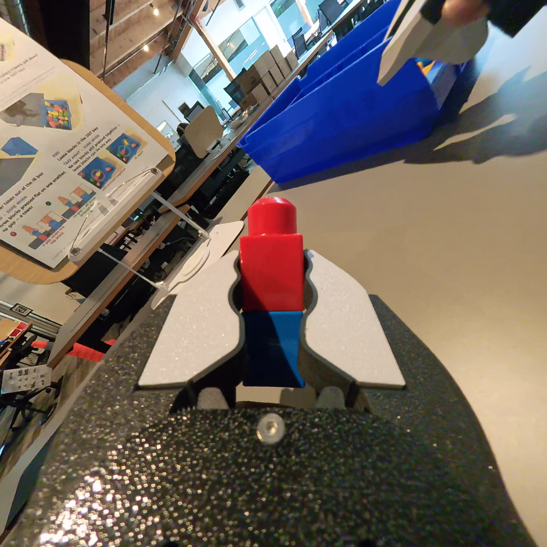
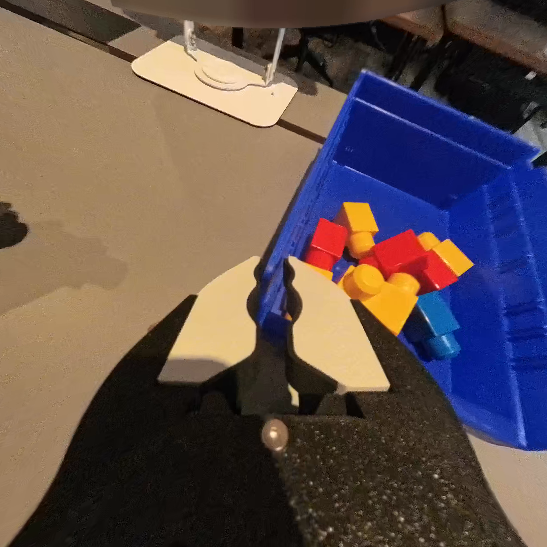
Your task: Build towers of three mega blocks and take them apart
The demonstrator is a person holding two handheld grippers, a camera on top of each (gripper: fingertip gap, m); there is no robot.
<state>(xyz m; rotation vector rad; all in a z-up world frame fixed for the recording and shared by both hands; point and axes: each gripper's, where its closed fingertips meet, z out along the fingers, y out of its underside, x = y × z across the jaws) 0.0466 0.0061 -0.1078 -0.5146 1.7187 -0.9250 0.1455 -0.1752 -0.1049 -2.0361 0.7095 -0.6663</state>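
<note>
My left gripper (image 1: 272,254) is shut on a two-block stack: a red block (image 1: 270,275) pressed onto a blue block (image 1: 272,349), with the red stud pointing away over the tan table (image 1: 414,266). My right gripper (image 2: 273,259) has its jaws narrowly apart, closed on the left wall of a blue bin (image 2: 414,154). Several loose yellow (image 2: 381,299), red (image 2: 396,251) and blue (image 2: 438,322) blocks lie in that bin. In the left wrist view the right gripper (image 1: 384,74) shows blurred at the near end of the bin (image 1: 340,127).
A second blue bin (image 1: 340,56) stands behind the first. An instruction sheet on a wooden board (image 1: 59,148) stands on a white base (image 2: 219,83) at the table's far edge. Bare tan table (image 2: 118,177) lies left of the bin. About 20 cm separates my left fingertips from my right. The white base (image 2: 219,83) is about 30 cm from my left fingertips. It is also in sight in the left wrist view (image 1: 199,263).
</note>
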